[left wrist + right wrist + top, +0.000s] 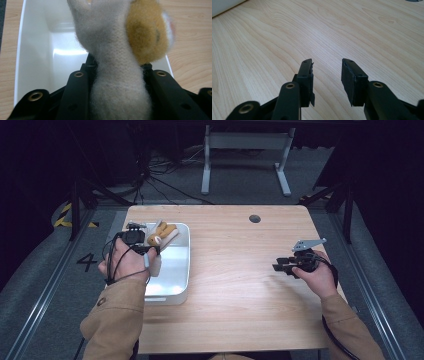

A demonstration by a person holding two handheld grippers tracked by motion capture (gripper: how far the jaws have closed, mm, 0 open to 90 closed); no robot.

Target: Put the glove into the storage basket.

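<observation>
A plush toy [161, 236], cream and orange-brown, hangs over the white tray [176, 270] at the table's left. In the left gripper view the toy's cream limb [117, 75] runs between the two black jaws, and its orange part [146, 35] bulges to the right above the tray's inside [37, 55]. My left gripper [145, 249] is shut on the toy. Over bare wood at the table's right, my right gripper [278, 266] points left, and in its own view the right gripper [327, 75] is open with nothing between its fingers.
The light wooden table [240, 280] has a round cable hole [254, 218] near its far edge. The tray's white corner [224, 6] shows at the top left of the right gripper view. A grey table frame [245, 155] stands on the floor beyond.
</observation>
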